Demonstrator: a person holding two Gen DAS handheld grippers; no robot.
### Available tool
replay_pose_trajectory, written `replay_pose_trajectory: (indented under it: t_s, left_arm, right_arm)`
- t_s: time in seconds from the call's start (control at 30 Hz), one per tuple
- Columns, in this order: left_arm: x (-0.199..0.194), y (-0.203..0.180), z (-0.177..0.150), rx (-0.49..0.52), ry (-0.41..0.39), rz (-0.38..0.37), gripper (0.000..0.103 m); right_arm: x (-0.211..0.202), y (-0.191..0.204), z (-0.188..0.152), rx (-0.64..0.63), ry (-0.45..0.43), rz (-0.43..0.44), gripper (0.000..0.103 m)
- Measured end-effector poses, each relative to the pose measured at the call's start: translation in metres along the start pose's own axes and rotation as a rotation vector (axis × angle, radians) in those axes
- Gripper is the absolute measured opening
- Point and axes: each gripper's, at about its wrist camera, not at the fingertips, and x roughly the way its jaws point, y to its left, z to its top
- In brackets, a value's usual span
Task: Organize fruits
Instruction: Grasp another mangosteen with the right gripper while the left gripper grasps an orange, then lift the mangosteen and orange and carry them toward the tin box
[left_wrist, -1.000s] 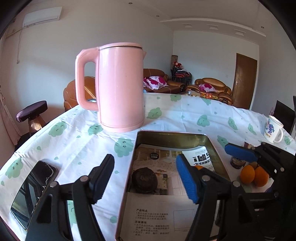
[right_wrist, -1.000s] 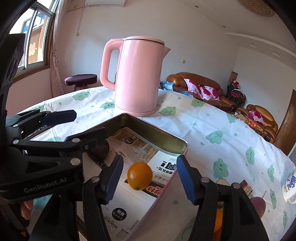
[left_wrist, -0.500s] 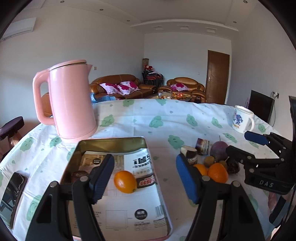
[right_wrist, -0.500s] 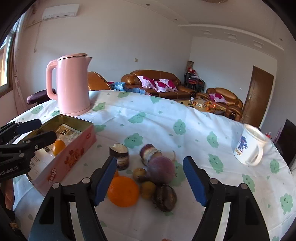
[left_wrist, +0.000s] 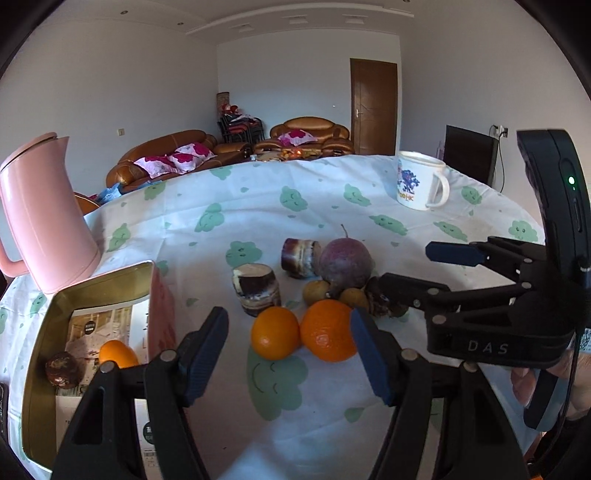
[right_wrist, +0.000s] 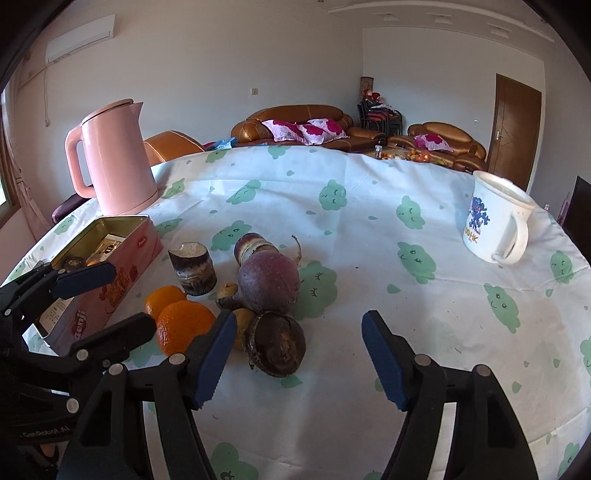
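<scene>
Lying beyond left claw (left_wrist: 290, 354): two oranges (left_wrist: 301, 334).

Bare tablecloth (right_wrist: 424, 295) right of fruit pile (right_wrist: 266, 288)

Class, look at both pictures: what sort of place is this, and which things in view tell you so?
Most likely a home living room with a dining table: brown leather sofas with floral cushions, a wall air conditioner, and a table under a cloud-print tablecloth bearing a pink kettle and mug.
</scene>
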Motion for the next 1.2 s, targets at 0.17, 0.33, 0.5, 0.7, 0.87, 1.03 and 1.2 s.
replay_pose_trajectory:
  t_s: [0.17, 0.33, 0.5, 0.7, 0.87, 1.03, 1.2]
  left_arm:
    - [0.017, -0.013, 0.001, 0.039, 0.076, -0.049, 0.054]
    - [0.023, -0.021, 0.000, 0.064, 0.101, -0.061, 0.051]
    - [0.026, -0.023, 0.002, 0.085, 0.104, -0.066, 0.051]
    - [0.026, -0.021, 0.003, 0.079, 0.098, -0.057, 0.051]
    - [0.024, -0.016, 0.003, 0.054, 0.096, -0.070, 0.053]
    - [0.026, -0.020, 0.004, 0.083, 0.102, -0.027, 0.053]
    - [0.032, -0.035, 0.003, 0.161, 0.122, 0.012, 0.068]
  right_arm:
    - [0.013, -0.009, 0.000, 0.050, 0.062, 0.085, 0.060]
    - [0.026, -0.008, -0.003, 0.057, 0.139, 0.120, 0.054]
    - [0.029, -0.010, -0.004, 0.069, 0.156, 0.142, 0.045]
    - [0.029, -0.010, -0.004, 0.066, 0.156, 0.143, 0.045]
    - [0.019, -0.002, -0.002, 0.022, 0.102, 0.084, 0.045]
    - [0.011, -0.003, -0.001, 0.018, 0.062, 0.041, 0.045]
    - [0.004, 0.003, 0.000, -0.014, 0.028, 0.010, 0.045]
